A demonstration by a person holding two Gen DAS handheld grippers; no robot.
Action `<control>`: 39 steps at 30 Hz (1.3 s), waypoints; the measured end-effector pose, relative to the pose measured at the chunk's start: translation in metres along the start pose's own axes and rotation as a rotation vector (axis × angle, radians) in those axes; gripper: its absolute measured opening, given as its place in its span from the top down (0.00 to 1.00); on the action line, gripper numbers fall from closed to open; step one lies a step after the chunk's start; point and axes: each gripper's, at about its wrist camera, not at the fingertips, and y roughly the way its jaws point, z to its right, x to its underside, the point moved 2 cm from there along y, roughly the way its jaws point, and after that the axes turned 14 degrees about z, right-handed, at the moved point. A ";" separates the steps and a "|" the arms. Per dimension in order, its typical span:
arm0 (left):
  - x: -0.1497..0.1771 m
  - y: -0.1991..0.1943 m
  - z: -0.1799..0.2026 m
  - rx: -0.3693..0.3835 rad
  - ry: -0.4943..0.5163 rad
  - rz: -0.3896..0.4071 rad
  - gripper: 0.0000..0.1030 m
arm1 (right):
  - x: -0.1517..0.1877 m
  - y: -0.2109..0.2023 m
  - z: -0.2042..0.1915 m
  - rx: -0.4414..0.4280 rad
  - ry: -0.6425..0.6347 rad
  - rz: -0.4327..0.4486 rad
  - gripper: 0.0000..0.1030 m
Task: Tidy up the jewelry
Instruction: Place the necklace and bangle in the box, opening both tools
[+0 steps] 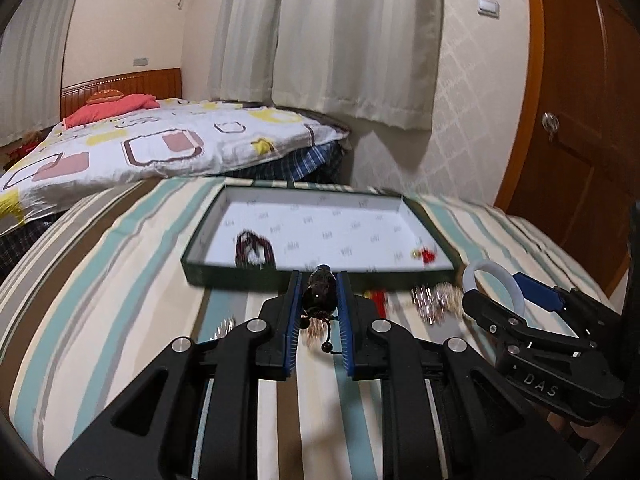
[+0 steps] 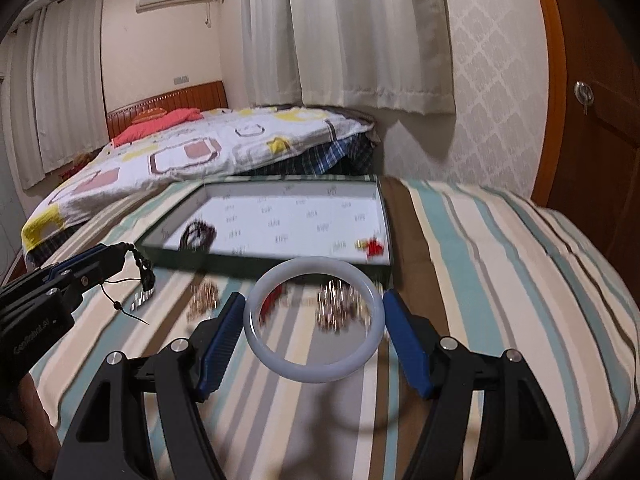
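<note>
Surface: a striped cloth in teal, cream, brown and grey covers the work surface; it lies smooth, with soft bulges toward the edges.
Left gripper: narrow, its blue pads pinching a dark beaded piece; a thin black cord with a small bead hangs from it. From the right wrist view it appears raised above the cloth.
Right gripper: spread wide around a pale bangle, pads pressing the ring's two outer sides; its shadow on the cloth below suggests the ring is lifted.
Loose on the cloth: shiny metallic clusters just short of the tray, a second cluster to their left, and a red-tasselled piece (all blurred, so I cannot tell what they are).
Tray: a shallow dark green box with a white printed lining, just beyond the loose items.
Already in the tray: a dark beaded strand at its near left and a small red and gold piece at its near right.
Progress: by my reading, roughly midway; two pieces stowed, two in hand near the tray, several left on the cloth.
Room: behind the tray a bed with a patterned quilt and a red pillow, pale curtains, an air conditioner high on the wall, a wooden door on the right.
</note>
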 end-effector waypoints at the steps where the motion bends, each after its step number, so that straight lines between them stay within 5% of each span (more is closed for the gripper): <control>1: -0.004 0.005 -0.001 -0.001 -0.002 0.005 0.83 | -0.006 0.006 0.001 -0.003 0.003 0.008 0.33; 15: -0.039 0.097 0.003 0.008 0.001 0.022 0.83 | -0.044 0.088 -0.001 -0.013 -0.007 0.041 0.33; 26: 0.012 0.179 -0.013 -0.011 -0.059 -0.222 0.84 | -0.014 0.150 0.005 -0.029 -0.002 -0.137 0.33; 39: 0.029 0.204 -0.016 0.002 -0.067 -0.356 0.83 | 0.003 0.172 0.008 -0.052 0.004 -0.269 0.33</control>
